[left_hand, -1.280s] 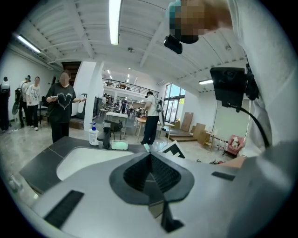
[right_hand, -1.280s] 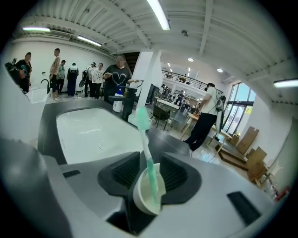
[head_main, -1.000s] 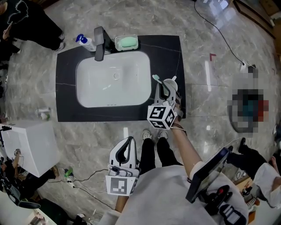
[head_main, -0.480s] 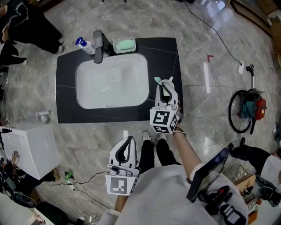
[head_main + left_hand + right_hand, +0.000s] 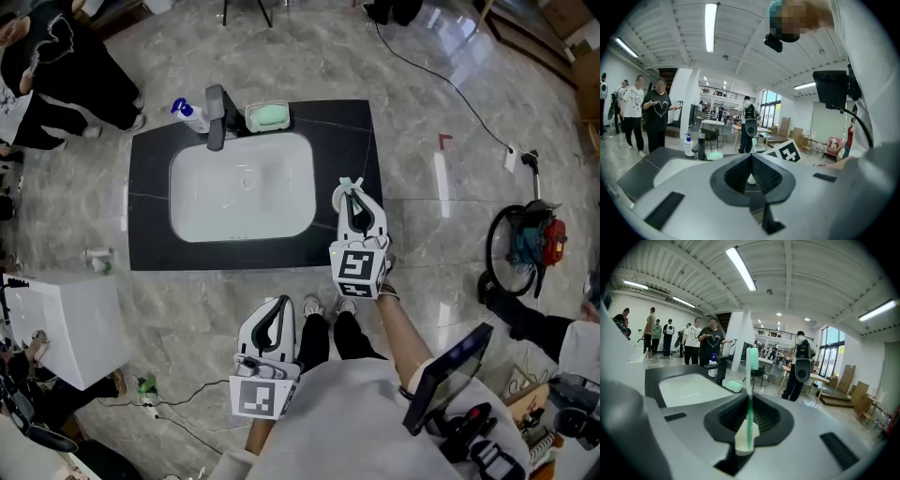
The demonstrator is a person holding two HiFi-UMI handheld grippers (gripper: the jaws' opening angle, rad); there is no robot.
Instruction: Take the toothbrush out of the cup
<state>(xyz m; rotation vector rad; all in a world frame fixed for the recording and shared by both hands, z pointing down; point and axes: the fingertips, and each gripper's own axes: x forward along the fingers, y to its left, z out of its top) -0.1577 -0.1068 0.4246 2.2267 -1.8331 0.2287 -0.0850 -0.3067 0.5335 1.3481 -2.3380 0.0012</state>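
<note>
A green-and-white toothbrush (image 5: 749, 420) stands upright between the jaws of my right gripper (image 5: 750, 399), its bristle head (image 5: 752, 359) at the top. The jaws are shut on its handle. In the head view my right gripper (image 5: 350, 186) hangs over the right end of the black counter (image 5: 150, 248), beside the white sink (image 5: 242, 187). There the brush shows only as a pale tip (image 5: 343, 184). No cup shows in any view. My left gripper (image 5: 278, 302) is held low near the person's legs, off the counter, shut with nothing in it (image 5: 751, 157).
A dark faucet (image 5: 216, 114), a soap dispenser (image 5: 187, 112) and a green soap dish (image 5: 268, 115) line the counter's far edge. People stand at the top left (image 5: 56, 66). A white box (image 5: 61, 319) sits at the left, and cables cross the marble floor.
My right gripper has risen with the toothbrush in it and rolled a little. My left gripper has kept its place.
</note>
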